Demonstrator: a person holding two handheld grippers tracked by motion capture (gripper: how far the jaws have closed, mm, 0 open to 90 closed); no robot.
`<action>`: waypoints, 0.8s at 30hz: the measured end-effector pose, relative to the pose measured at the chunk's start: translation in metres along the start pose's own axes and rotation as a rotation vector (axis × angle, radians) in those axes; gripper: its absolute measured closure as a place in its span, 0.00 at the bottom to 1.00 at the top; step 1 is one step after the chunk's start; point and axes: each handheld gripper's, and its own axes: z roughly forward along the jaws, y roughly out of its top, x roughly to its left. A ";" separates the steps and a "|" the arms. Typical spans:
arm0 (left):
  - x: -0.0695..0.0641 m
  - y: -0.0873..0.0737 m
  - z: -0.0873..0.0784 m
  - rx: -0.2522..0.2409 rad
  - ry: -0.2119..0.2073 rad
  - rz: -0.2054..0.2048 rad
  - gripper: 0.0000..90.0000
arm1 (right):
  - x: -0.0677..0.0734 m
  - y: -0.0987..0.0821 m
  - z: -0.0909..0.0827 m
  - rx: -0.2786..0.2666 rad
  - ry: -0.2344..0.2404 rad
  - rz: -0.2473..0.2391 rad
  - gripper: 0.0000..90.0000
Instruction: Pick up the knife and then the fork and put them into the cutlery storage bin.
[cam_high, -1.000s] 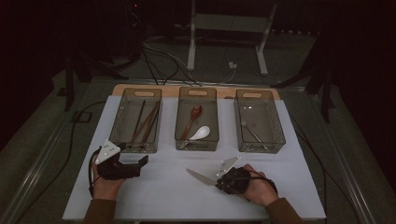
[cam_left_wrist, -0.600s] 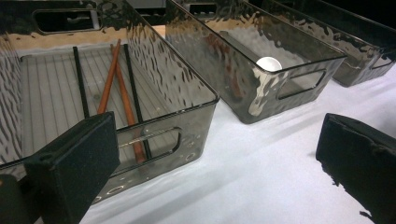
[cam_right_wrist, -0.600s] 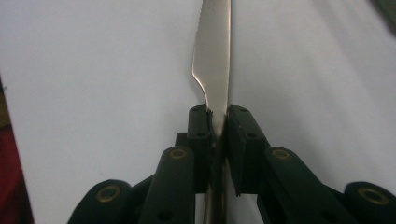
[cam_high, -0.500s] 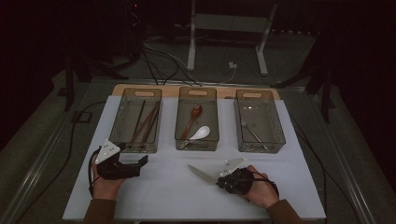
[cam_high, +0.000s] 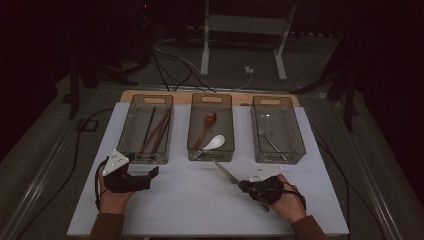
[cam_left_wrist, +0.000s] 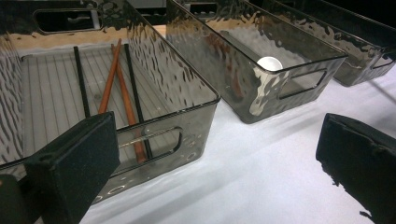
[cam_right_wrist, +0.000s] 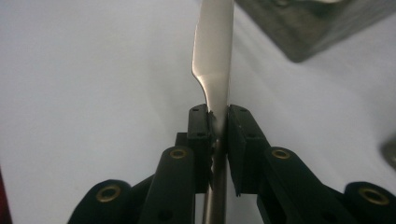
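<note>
Right gripper (cam_right_wrist: 217, 123): jaws pinching table knife (cam_right_wrist: 214, 51) at its neck; narrow hold, blade may pivot or slip. Left gripper (cam_left_wrist: 215, 154): jaws spread, empty.

Beyond the white table (cam_high: 175, 200), a white metal stand (cam_high: 245, 30) rests on the dark floor (cam_high: 310, 65). Black cables (cam_high: 170, 65) trail across that floor, near a small white plug (cam_high: 247, 70).

Three bins (cam_high: 146, 129), two spoons (cam_high: 206, 127)
</note>
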 end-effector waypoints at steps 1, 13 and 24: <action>0.000 0.000 0.000 0.000 -0.001 0.000 0.01 | -0.003 -0.001 -0.002 -0.010 -0.009 0.015 0.90; 0.000 0.000 0.000 0.000 0.000 0.001 0.01 | -0.030 -0.013 -0.028 -0.088 -0.121 0.124 0.90; 0.000 0.000 0.000 0.000 0.001 -0.002 0.01 | -0.059 -0.017 -0.051 -0.179 -0.247 0.222 0.90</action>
